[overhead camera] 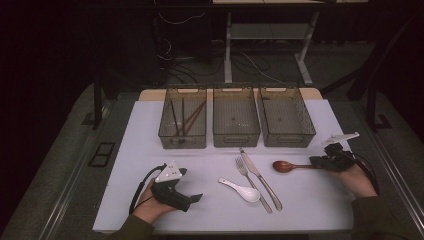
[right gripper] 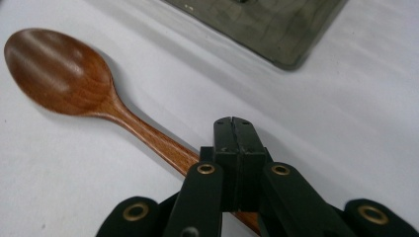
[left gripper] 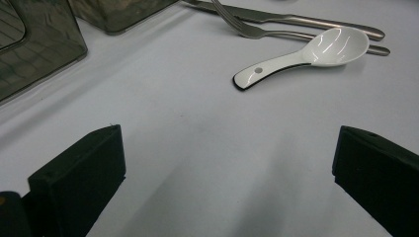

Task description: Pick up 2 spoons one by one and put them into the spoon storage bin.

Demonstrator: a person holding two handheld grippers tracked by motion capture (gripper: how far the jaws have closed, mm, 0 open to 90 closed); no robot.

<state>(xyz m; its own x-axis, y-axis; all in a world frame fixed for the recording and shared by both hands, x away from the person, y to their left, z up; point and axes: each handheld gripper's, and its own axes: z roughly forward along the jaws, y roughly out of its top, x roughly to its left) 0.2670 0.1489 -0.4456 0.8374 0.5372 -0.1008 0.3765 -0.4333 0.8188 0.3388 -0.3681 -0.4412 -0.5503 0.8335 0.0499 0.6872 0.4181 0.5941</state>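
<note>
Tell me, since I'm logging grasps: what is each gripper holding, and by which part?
The right gripper is shut on the wooden spoon, at its handle. The left gripper is open, holding nothing.

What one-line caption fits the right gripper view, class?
Right claw shut on the wooden spoon handle, on the white table beside a grey bin.

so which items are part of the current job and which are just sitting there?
In play:
- wooden spoon, handle pinched by the shut right gripper
- three bins, likely sorting targets

Lying about:
- white spoon
- fork
- knife
- left gripper, open over bare table
</note>
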